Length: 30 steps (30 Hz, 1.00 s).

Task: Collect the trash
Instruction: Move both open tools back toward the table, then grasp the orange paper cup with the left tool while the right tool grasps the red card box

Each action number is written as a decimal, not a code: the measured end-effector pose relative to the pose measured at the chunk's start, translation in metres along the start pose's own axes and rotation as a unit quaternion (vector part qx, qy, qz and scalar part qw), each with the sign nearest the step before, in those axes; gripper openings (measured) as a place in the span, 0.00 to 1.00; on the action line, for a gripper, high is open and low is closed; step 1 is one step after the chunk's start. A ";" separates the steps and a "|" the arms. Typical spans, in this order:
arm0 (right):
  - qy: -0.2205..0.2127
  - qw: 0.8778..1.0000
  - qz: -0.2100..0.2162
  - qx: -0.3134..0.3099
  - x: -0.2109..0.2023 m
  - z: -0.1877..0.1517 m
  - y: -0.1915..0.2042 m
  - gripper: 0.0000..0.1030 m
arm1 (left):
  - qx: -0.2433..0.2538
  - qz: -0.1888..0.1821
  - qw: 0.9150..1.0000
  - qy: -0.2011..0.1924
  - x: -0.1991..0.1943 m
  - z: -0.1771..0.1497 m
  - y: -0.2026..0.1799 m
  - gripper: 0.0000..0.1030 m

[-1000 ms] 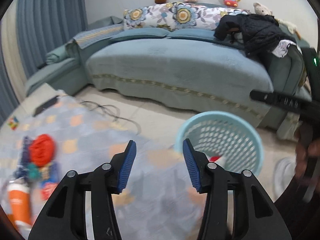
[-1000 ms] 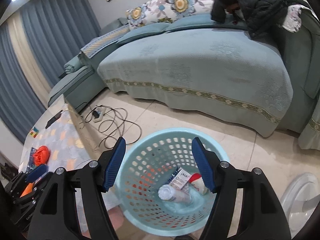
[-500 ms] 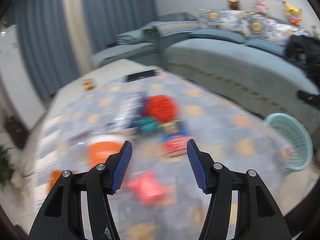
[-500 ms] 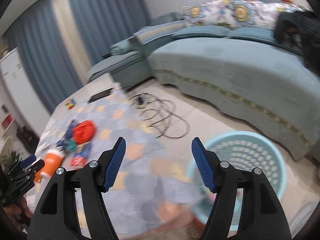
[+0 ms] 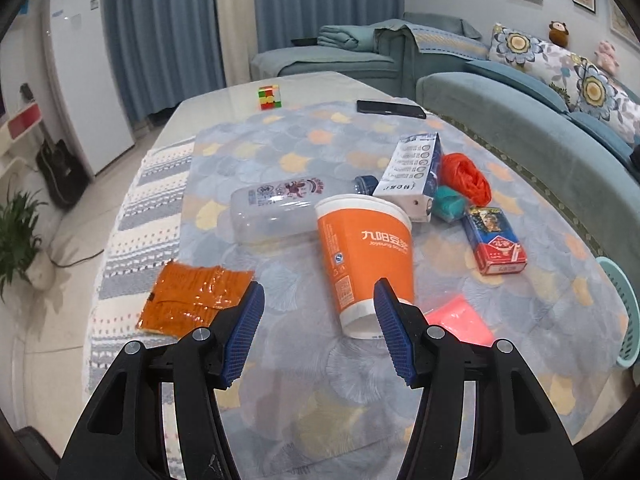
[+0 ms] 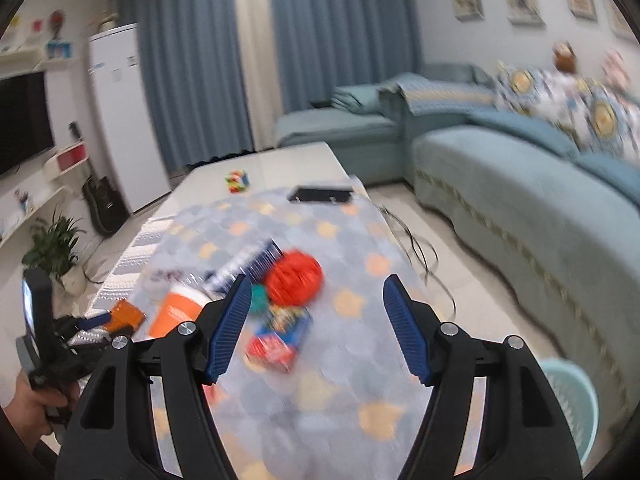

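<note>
Left tongs tilted down, spread, empty, having just widened, over paper cup; right tongs spread, empty.

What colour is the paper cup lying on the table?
Orange with a white rim, the paper cup shows best in the left wrist view.

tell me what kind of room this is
Most likely a home living room: a long teal sofa with floral cushions, a low coffee table strewn with trash, a television on the wall, and full-length blue curtains.
</note>
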State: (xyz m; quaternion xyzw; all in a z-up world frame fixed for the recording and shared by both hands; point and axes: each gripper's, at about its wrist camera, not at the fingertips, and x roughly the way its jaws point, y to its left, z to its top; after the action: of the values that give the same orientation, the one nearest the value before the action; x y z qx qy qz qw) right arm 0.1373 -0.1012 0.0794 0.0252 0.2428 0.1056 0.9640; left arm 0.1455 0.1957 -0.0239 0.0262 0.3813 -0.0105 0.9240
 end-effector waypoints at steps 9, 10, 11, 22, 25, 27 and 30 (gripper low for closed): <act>0.025 1.000 -0.005 -0.014 0.037 -0.042 0.021 0.63 | 0.016 -0.010 1.000 0.014 0.031 -0.001 -0.020 0.54; 0.034 0.999 -0.005 -0.002 0.042 -0.043 0.013 0.63 | 0.017 -0.012 1.000 0.015 0.032 -0.001 -0.023 0.54; 0.049 0.999 -0.002 0.020 0.050 -0.043 0.005 0.63 | 0.019 -0.016 1.000 0.014 0.035 0.002 -0.028 0.54; 0.171 0.974 0.037 0.147 0.117 -0.080 -0.031 0.63 | 0.019 0.005 0.999 0.042 0.065 0.011 -0.054 0.58; 0.181 0.975 0.040 0.125 0.131 -0.080 -0.013 0.64 | 0.023 0.011 0.999 0.041 0.066 0.009 -0.056 0.59; 0.185 0.976 0.031 0.110 0.140 -0.083 -0.001 0.65 | 0.022 0.010 0.999 0.041 0.066 0.009 -0.055 0.61; 0.197 0.974 0.022 0.111 0.154 -0.090 0.008 0.65 | 0.003 0.021 0.999 0.046 0.068 0.010 -0.047 0.62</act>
State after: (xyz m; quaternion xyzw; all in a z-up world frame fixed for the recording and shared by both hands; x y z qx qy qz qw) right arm 0.2256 -0.0600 -0.0699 0.1160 0.4375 0.1018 0.8859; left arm 0.1989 0.1480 -0.0663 0.0370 0.4230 0.0088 0.9053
